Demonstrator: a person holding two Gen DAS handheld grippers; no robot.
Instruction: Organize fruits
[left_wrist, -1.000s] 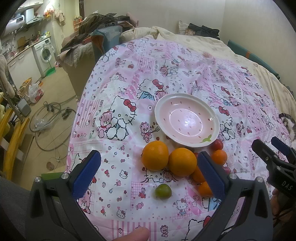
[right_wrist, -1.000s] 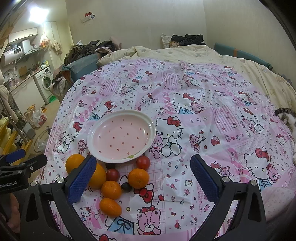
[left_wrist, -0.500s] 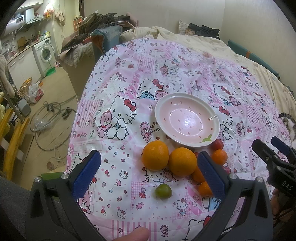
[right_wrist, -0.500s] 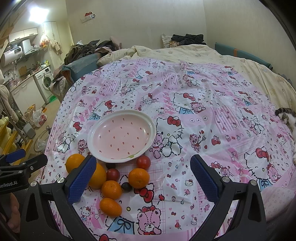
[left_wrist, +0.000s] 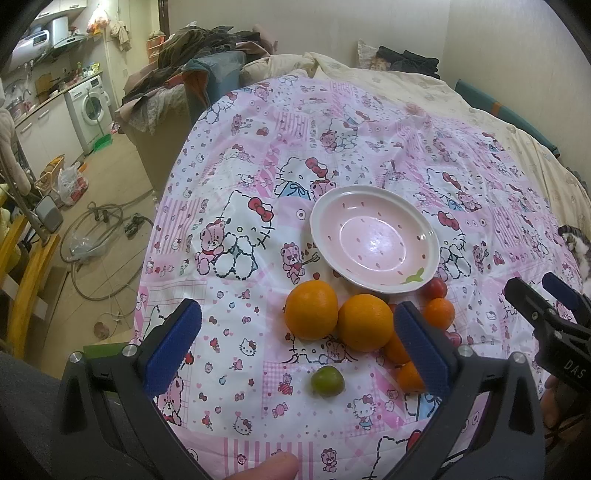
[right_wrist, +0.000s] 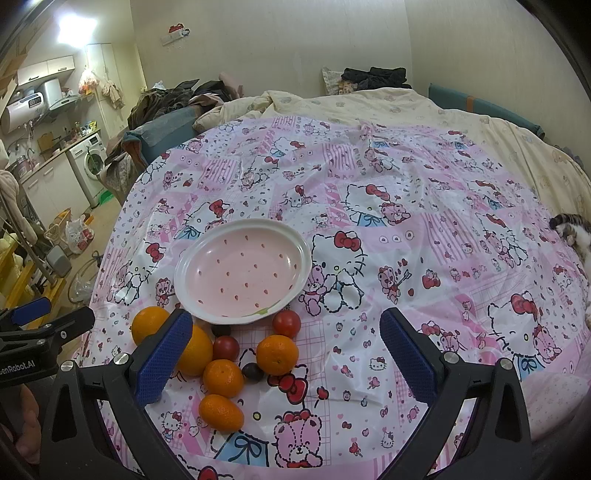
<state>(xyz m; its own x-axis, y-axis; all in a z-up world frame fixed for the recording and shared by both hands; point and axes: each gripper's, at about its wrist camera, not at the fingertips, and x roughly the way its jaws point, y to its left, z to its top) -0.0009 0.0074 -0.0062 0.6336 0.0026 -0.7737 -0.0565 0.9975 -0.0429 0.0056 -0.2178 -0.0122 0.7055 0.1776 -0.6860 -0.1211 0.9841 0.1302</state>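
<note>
Both grippers, left (left_wrist: 297, 345) and right (right_wrist: 286, 352), gaping wide, empty, unmoved over the last second; plate (right_wrist: 184, 275) bare, fruit untouched near bed's front edge.

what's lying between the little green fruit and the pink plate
In the left wrist view, two large oranges sit side by side between the green fruit and the plate.

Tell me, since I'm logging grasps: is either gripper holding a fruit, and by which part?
Nothing is held. The left gripper and right gripper are both open and empty; the fruits lie on the cloth beside the empty plate.
</note>
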